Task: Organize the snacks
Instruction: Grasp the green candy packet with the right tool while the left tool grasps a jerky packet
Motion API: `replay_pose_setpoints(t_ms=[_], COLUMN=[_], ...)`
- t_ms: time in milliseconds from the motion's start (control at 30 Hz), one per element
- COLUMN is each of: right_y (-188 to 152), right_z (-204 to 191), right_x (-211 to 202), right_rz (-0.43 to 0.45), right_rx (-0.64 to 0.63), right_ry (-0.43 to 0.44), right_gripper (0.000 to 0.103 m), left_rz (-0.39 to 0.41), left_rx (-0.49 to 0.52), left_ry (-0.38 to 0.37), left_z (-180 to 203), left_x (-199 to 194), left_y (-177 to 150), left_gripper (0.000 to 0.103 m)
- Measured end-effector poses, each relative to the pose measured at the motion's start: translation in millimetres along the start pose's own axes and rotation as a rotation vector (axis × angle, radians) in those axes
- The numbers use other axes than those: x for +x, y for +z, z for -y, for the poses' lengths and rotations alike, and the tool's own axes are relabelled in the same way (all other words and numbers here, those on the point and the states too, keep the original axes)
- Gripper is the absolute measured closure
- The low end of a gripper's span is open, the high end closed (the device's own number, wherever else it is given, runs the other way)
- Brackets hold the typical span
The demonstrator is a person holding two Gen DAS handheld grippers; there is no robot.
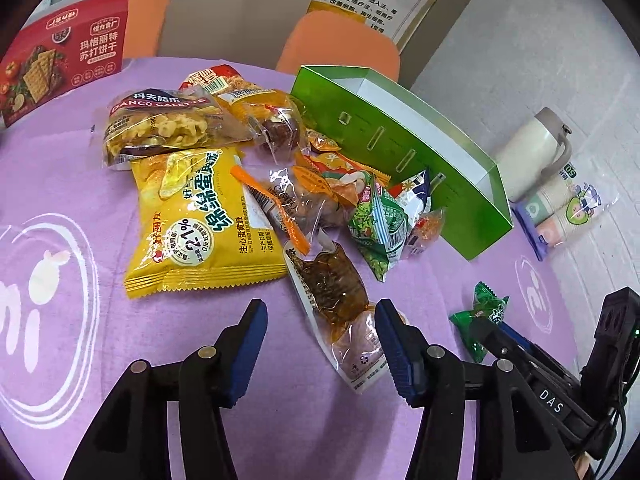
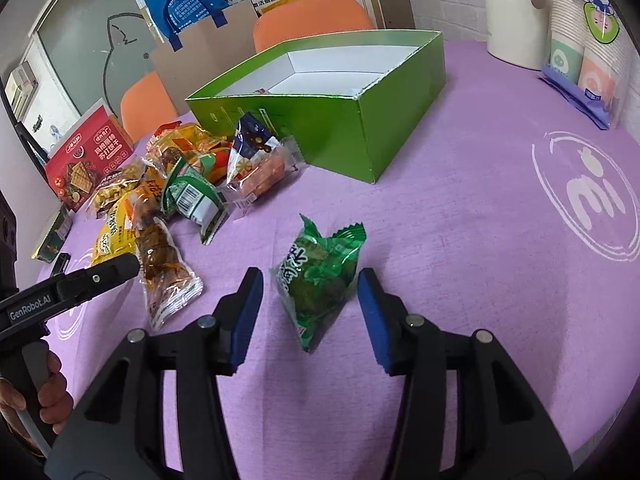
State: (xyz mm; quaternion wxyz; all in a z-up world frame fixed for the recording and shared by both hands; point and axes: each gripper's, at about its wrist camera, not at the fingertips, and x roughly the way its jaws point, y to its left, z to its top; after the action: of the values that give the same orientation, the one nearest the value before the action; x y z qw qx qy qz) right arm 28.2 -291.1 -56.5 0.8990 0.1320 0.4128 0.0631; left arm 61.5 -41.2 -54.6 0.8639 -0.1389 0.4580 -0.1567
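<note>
Looking through the left wrist camera, I see my left tool [image 1: 320,344] with its fingers spread wide and holding nothing. Between them, on the purple table [image 1: 60,184], lies the near end of a clear packet with a brown snack [image 1: 334,300]; the right blue pad sits just beside its edge, but I cannot tell if it touches. I take the green box [image 1: 404,148] as my landmark. The snack pile lies to the left of the box: a big yellow pie bag [image 1: 200,220], a galette bag [image 1: 160,124] behind it, and a green pea packet [image 1: 378,224] close to the box front wall. A small green candy packet [image 1: 486,312] lies in front of the box, apart from the pile, with my right tool [image 1: 492,334] around it. To the right of the box stand a cream jug [image 1: 528,152] and a pack of paper cups [image 1: 568,208]. A red cracker box [image 1: 60,56] stands far left of it.

In the right wrist camera, my right tool [image 2: 312,312] is also wide, its fingers on both sides of the small green candy packet [image 2: 320,280], not touching it. The packet rests on the table in front of the green box [image 2: 340,120], well apart from it. The box is open on top, with its white inside showing. The snack pile sits left of the box, and my left tool [image 2: 116,270] reaches toward the clear packet with a brown snack [image 2: 160,260].
</note>
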Motion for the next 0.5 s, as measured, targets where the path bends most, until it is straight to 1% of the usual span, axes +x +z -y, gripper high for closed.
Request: replay_pose_setpoints(t_ms=[233, 400, 500], right_y=[0.4, 1.1, 1.5], right_z=[0.1, -0.8, -3.0], right_x=[-7.4, -6.2, -4.3], right_rz=[0.018, 0.021, 0.021], right_rx=[-0.001, 0.007, 0.011], right_ry=[-0.028, -0.039, -0.035], right_gripper=[0.052, 0.052, 0.052], left_rz=[-0.021, -0.012, -0.018], left_rx=[-0.010, 0.020, 0.013], left_ry=[0.003, 0.003, 0.005], left_z=[7.1, 10.2, 8.3], left_x=[16.6, 16.2, 17.8], left_y=[5.0, 4.9, 5.5], left_gripper=[0.045, 0.046, 0.046])
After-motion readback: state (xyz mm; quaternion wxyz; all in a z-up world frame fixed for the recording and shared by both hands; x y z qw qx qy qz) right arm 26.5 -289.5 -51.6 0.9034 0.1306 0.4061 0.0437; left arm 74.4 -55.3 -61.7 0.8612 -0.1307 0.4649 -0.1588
